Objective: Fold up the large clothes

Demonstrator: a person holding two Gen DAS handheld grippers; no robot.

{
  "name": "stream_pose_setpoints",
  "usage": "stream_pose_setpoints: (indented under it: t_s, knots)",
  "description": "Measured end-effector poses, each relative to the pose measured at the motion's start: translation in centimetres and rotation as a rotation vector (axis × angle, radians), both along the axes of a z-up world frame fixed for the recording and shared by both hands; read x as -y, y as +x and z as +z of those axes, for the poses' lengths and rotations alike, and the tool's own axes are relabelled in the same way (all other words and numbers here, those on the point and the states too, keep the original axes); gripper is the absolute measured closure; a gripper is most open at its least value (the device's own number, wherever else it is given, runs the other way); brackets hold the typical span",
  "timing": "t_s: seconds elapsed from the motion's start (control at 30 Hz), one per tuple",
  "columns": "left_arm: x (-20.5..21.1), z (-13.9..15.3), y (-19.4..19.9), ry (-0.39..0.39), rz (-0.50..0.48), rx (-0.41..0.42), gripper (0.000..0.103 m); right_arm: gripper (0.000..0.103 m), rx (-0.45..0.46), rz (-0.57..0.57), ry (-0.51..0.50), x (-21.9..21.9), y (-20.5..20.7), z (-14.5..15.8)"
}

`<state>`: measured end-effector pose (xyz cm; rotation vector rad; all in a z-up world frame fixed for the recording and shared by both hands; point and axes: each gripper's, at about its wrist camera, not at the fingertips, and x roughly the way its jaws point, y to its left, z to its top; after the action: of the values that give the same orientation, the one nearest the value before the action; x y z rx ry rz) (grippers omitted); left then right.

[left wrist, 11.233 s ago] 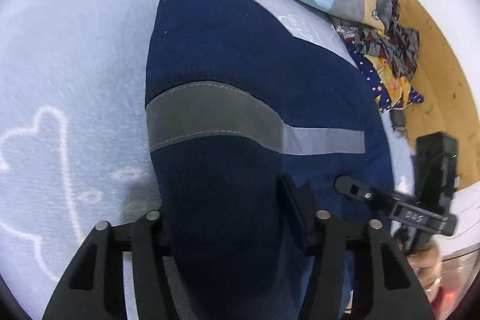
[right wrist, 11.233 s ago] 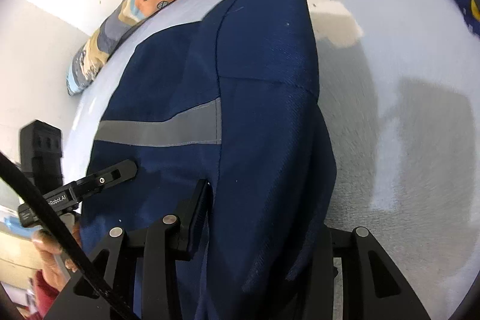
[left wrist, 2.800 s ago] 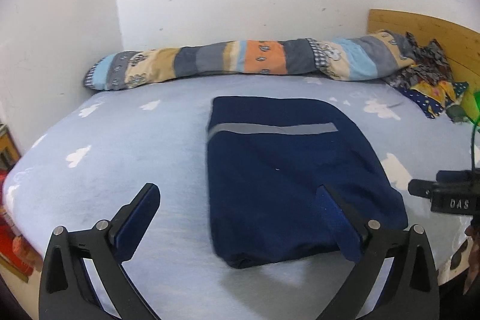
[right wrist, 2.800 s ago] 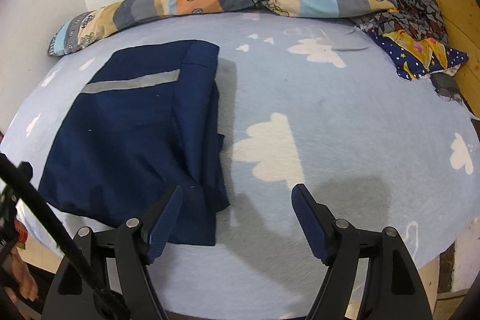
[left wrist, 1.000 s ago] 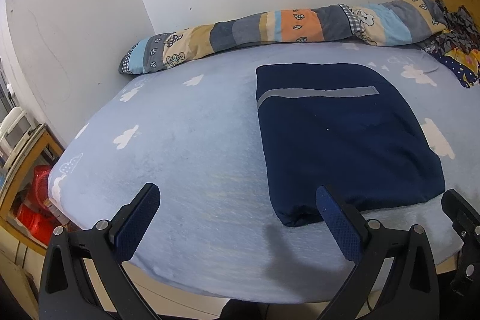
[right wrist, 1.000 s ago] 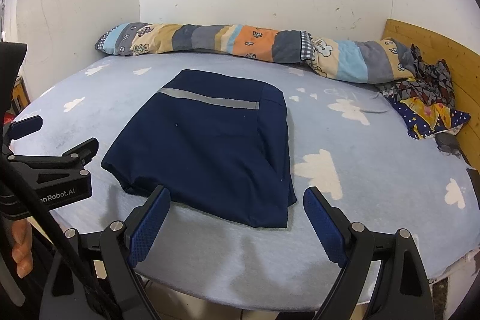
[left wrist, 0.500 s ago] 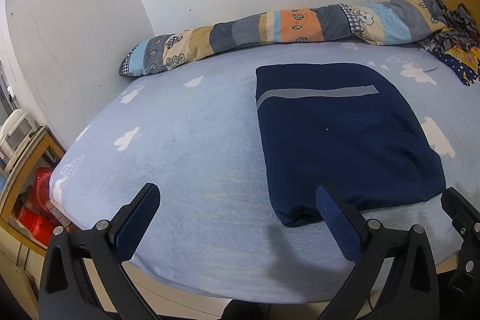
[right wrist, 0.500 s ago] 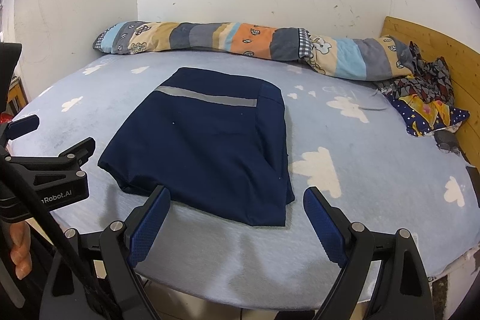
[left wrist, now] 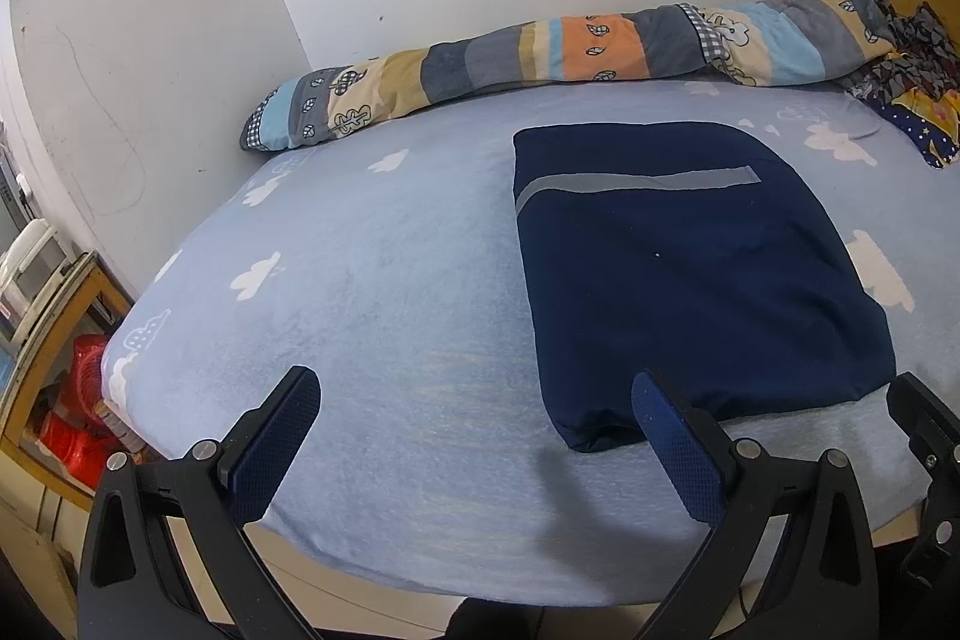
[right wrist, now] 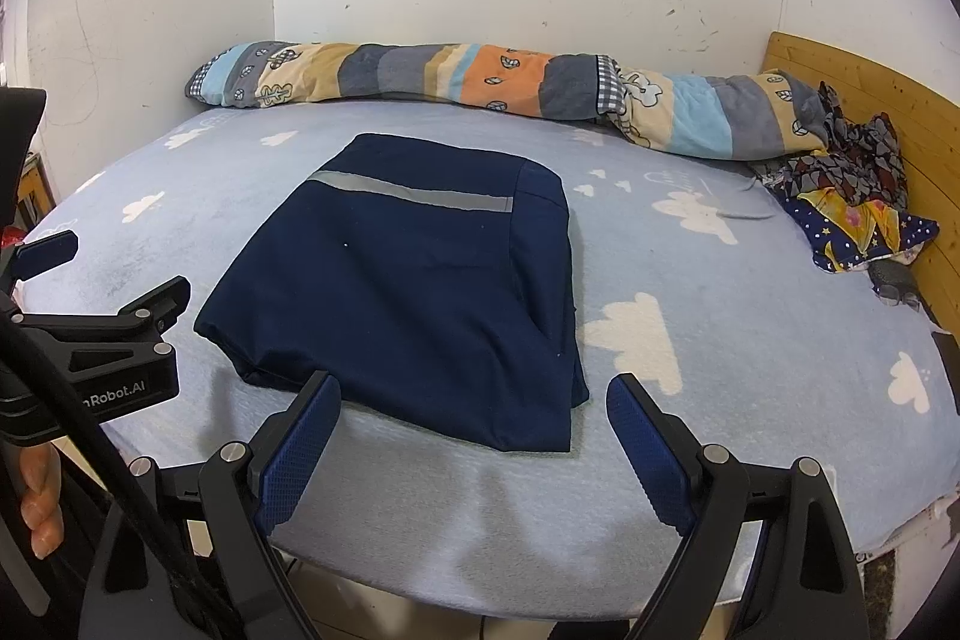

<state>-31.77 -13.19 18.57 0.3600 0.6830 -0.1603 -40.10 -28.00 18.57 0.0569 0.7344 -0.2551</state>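
The garment (left wrist: 690,268) is a navy piece folded into a flat rectangle, with a grey stripe (left wrist: 636,184) running across it near its far end. It lies on the bed (left wrist: 372,316), on the light blue sheet printed with white clouds, with its near end close to the bed's near edge and its far end short of the rolled quilt (left wrist: 540,58). That patchwork quilt stretches along the far edge against the white wall. At the far right corner a heap of patterned clothes (right wrist: 852,196) sits against the wooden headboard (right wrist: 864,100).

The left gripper (left wrist: 474,436) hangs over the near edge with its jaws spread wide and nothing between them; its right finger (left wrist: 678,454) overlaps the garment's near left corner in view, though contact cannot be judged. The right gripper (right wrist: 474,448) is likewise wide apart and empty, poised at the near edge just before the garment's near end. In the right wrist view, a hand (right wrist: 39,496) grips the left tool's handle at the left margin. A wooden shelf (left wrist: 54,316) with red items stands beside the bed's left side.
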Motion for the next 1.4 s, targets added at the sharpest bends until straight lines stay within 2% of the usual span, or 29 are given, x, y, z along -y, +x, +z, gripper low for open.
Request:
stream_pose_setpoints:
  t_s: [1.4]
  knots:
    - [-0.37, -0.14, 0.19, 0.009, 0.0, 0.004, 0.0, 0.01, -0.002, -0.002, -0.002, 0.12, -0.09, -0.1]
